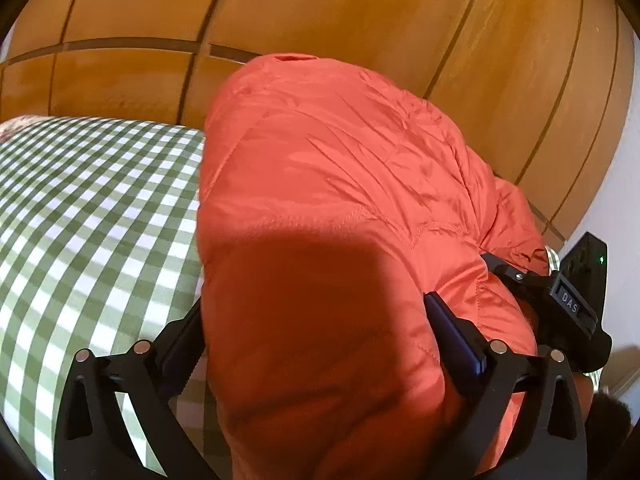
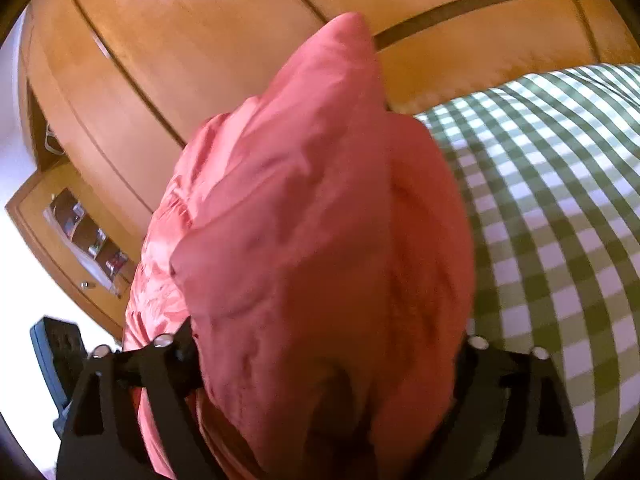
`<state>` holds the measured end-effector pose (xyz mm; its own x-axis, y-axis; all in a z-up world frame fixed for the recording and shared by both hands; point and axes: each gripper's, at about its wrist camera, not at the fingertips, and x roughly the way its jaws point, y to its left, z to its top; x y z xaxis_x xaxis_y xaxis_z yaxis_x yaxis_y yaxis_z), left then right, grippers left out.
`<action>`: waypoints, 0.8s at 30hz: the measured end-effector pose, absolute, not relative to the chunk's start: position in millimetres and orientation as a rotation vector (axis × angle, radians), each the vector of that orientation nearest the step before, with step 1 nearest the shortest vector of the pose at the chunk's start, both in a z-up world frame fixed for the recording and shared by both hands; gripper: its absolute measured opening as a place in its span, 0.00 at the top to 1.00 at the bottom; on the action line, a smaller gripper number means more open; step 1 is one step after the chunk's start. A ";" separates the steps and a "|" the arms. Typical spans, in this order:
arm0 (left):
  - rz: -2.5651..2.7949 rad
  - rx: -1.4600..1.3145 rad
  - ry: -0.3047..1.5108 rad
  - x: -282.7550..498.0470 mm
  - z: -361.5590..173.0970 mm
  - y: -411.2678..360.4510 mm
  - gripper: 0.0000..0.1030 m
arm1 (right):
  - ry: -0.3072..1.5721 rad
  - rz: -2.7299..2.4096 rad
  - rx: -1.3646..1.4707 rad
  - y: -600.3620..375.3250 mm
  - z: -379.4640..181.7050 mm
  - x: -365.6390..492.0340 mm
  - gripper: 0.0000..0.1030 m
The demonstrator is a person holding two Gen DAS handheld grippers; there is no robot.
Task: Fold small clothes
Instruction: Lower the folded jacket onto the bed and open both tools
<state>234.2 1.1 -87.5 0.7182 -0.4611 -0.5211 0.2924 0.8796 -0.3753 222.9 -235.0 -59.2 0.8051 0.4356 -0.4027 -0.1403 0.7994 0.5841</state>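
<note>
A puffy orange-red quilted jacket (image 1: 340,200) fills the middle of both views, lifted above a bed with a green-and-white checked cover (image 1: 80,220). My left gripper (image 1: 320,332) is shut on a thick bunch of the jacket between its jaws. My right gripper (image 2: 328,344) is shut on another thick part of the jacket (image 2: 304,208), which stands up in a peak. The right gripper's body also shows at the right edge of the left wrist view (image 1: 560,296). The fingertips of both grippers are mostly hidden by fabric.
The checked bed cover (image 2: 560,220) lies to the right in the right wrist view. A wooden wardrobe wall (image 1: 320,20) stands behind the bed. A wooden cabinet with a glass door (image 2: 80,240) is at the left.
</note>
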 end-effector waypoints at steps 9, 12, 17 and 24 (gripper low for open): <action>-0.313 -0.324 0.506 190.1 -73.6 15.3 0.03 | 0.419 0.026 0.358 -247.3 -9.9 182.6 0.07; -0.308 -0.304 0.545 195.5 -76.0 8.6 0.03 | 0.507 -0.012 0.330 -249.3 -23.0 204.6 0.07; -0.330 -0.246 0.637 212.0 -85.8 -7.6 0.03 | 0.627 -0.116 0.323 -254.3 -56.9 235.2 0.02; -0.362 -0.239 0.708 224.2 -94.8 -14.5 0.03 | 0.659 -0.123 0.389 -265.7 -65.9 232.6 0.02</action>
<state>224.2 -14.4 -94.8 0.7015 -0.4018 -0.5886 0.2423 0.9112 -0.3332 232.6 -265.7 -65.9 0.7861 0.0111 -0.6180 0.2326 0.9210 0.3124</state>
